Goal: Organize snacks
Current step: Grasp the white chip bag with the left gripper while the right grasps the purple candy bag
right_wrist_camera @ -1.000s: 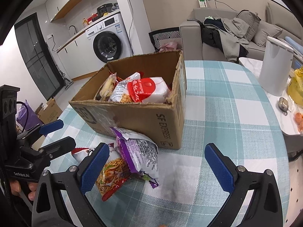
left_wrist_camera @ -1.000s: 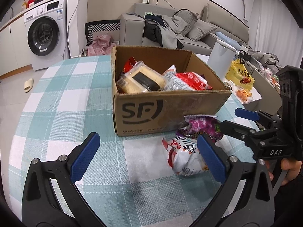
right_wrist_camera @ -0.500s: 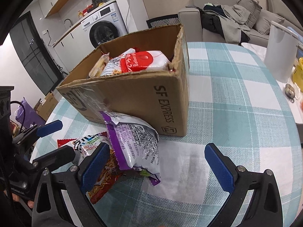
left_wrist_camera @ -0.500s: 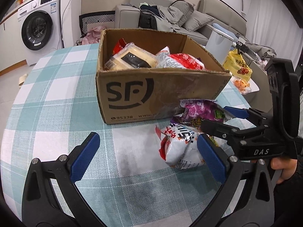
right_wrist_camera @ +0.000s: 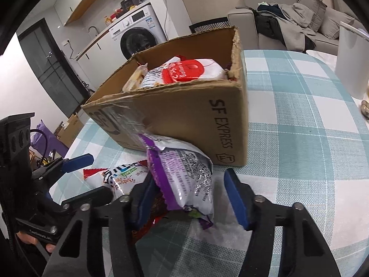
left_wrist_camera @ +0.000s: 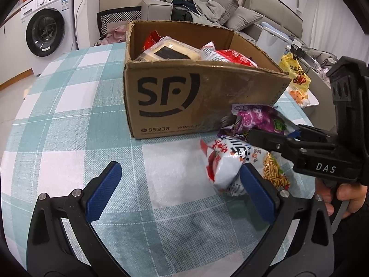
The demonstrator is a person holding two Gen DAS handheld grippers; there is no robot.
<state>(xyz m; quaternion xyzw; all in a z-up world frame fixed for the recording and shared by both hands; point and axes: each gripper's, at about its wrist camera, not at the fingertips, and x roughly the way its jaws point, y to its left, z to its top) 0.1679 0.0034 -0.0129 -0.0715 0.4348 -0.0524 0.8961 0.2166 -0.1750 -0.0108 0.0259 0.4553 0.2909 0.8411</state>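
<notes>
A brown SF cardboard box (left_wrist_camera: 180, 97) holding several snack packs stands on the checked tablecloth; it also shows in the right wrist view (right_wrist_camera: 184, 115). In front of it lie a purple snack bag (right_wrist_camera: 184, 173) (left_wrist_camera: 256, 120) and a white-and-red snack bag (left_wrist_camera: 226, 161) (right_wrist_camera: 124, 175). My right gripper (right_wrist_camera: 191, 198) has narrowed around the purple bag, with the jaws on either side and a gap on the right. My left gripper (left_wrist_camera: 180, 194) is open and empty, and its right finger is beside the white-and-red bag.
The table has a teal and white checked cloth (left_wrist_camera: 69, 115). A white cylinder (right_wrist_camera: 350, 62) stands at the table's right edge. A side table with a yellow bag (left_wrist_camera: 295, 71) is beyond the box. A washing machine (left_wrist_camera: 48, 27) and a sofa (left_wrist_camera: 207, 11) are behind.
Both grippers moved forward and down toward the bags. My right gripper's jaws narrowed from wide open to either side of the purple bag.
</notes>
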